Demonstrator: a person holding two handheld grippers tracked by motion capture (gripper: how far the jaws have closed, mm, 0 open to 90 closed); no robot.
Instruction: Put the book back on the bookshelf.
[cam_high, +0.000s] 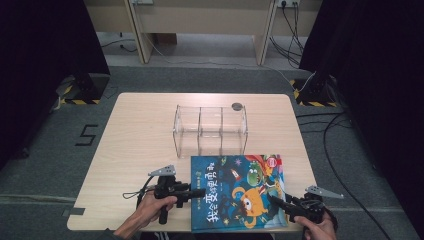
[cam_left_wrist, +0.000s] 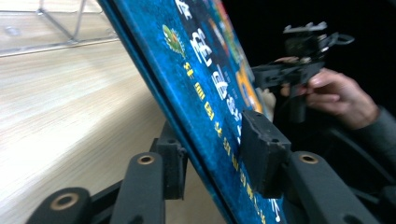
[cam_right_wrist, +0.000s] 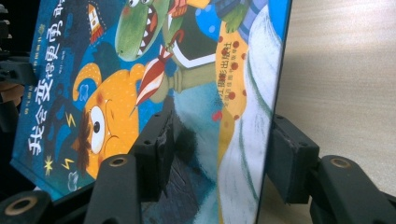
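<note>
We pinch the book (cam_high: 239, 192) with our left gripper (cam_left_wrist: 212, 158) and right gripper (cam_right_wrist: 219, 151) (one each side) so it lifts flat.

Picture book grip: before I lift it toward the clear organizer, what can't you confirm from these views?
- Right tongs: whether both pads press the picture book; in the right gripper view the cover hides its underside, and in the high view it is too small to tell.
- Left tongs: the book blocks the contact under the cover in the left gripper view.
- Book's near edge: cut off at the bottom of the high view.
- Clear organizer: its contents are too small to read through the see-through walls.
</note>
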